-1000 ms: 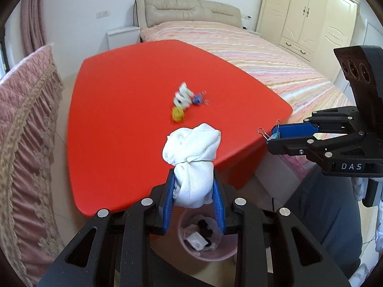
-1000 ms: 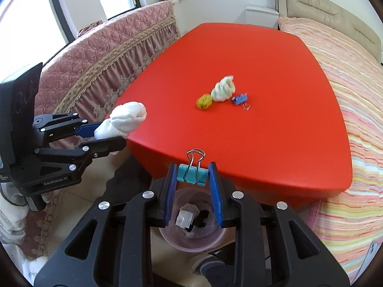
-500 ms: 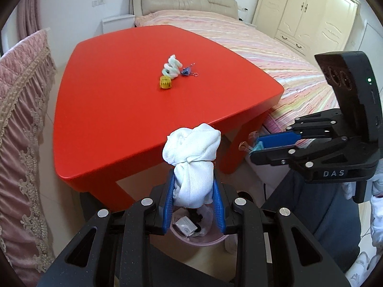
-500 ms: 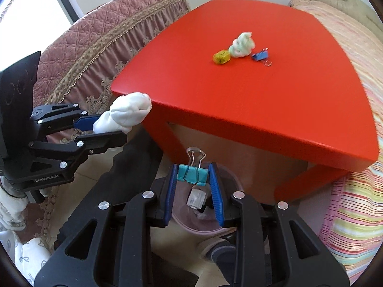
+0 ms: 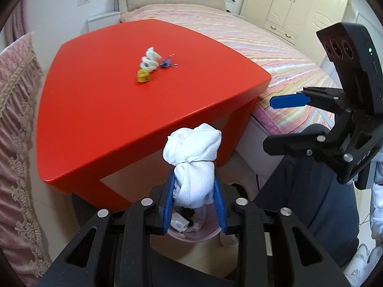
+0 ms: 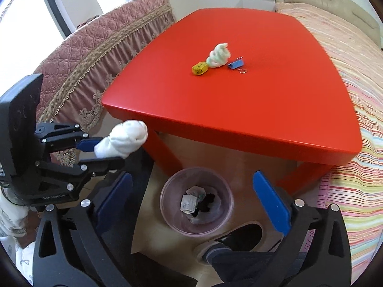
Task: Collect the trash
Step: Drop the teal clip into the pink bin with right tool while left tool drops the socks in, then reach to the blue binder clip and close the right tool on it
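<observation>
Two grippers are over the pale pink waste bin on the floor by the red table. My left gripper has its blue pads pressed on the lower half of a white balled cloth, whose knotted top sticks out past the fingertips; its jaws are easing apart, but the cloth is not loose. Straight below those fingers I see the bin's rim and some scraps inside. My right gripper has its jaws swinging wide with nothing between them, and the bin's mouth sits squarely in the gap, holding a white paper wrapper and dark bits I cannot make out for certain. Beyond the right fingertips, up on the tabletop, lie a yellow lump, a white-green twisted wad touching it, and a blue binder clip just beside the wad. A dark shoe shows near the right finger's inner side.
</observation>
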The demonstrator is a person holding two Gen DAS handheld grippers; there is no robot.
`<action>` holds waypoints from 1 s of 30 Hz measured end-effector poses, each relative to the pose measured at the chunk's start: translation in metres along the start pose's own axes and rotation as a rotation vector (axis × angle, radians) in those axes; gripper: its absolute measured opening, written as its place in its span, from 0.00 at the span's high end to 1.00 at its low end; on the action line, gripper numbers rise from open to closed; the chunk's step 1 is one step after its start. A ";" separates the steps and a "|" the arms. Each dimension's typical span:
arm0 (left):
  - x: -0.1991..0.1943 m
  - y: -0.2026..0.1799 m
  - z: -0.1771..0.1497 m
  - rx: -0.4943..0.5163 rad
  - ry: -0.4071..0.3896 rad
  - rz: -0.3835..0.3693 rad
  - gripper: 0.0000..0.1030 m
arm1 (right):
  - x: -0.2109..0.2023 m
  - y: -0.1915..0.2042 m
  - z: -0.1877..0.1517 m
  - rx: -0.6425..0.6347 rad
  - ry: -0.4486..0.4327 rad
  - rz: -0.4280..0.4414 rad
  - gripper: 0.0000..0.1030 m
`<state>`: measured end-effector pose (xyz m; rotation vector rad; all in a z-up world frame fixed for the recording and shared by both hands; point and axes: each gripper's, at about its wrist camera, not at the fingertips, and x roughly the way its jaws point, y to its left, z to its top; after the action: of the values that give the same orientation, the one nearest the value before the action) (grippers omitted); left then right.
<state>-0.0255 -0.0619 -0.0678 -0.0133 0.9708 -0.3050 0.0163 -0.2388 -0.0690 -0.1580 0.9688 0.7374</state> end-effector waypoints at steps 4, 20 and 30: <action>0.006 -0.003 0.000 0.000 0.002 0.004 0.34 | -0.009 -0.007 -0.005 0.018 -0.015 0.000 0.03; -0.003 0.009 0.006 -0.069 -0.039 0.038 0.16 | -0.010 -0.012 0.000 0.036 -0.053 0.004 0.03; -0.017 0.020 0.019 -0.086 -0.083 0.052 0.16 | -0.007 -0.023 0.049 -0.042 -0.070 -0.018 0.03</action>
<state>-0.0144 -0.0411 -0.0462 -0.0786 0.8996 -0.2135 0.0622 -0.2387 -0.0395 -0.1766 0.8847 0.7421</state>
